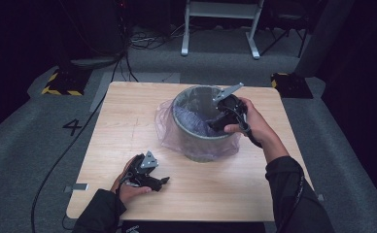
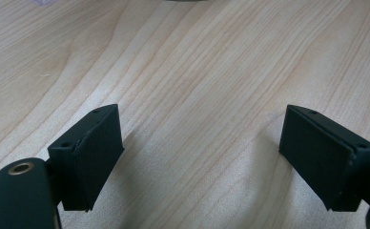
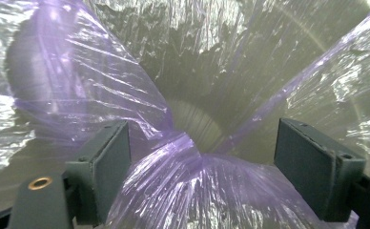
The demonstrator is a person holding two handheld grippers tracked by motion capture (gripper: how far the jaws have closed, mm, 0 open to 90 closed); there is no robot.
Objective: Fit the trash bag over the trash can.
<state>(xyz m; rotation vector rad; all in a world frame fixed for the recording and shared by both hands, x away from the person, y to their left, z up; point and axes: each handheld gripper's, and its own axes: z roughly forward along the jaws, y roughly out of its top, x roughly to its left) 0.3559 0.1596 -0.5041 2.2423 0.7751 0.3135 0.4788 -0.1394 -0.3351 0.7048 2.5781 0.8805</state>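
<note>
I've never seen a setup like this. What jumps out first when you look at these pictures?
First, the round grey bin lined with a thin purple plastic bag, standing toward the far side of the pale wooden table. The right gripper dips into its mouth, jaws open around a gathered fold of the bag. Near the table's front edge the left gripper lies on bare wood, jaws open and empty.

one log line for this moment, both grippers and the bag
right hand-held gripper: open, inside bin, bunched purple bag between jaws | left hand-held gripper: open, idle, low over table
</note>
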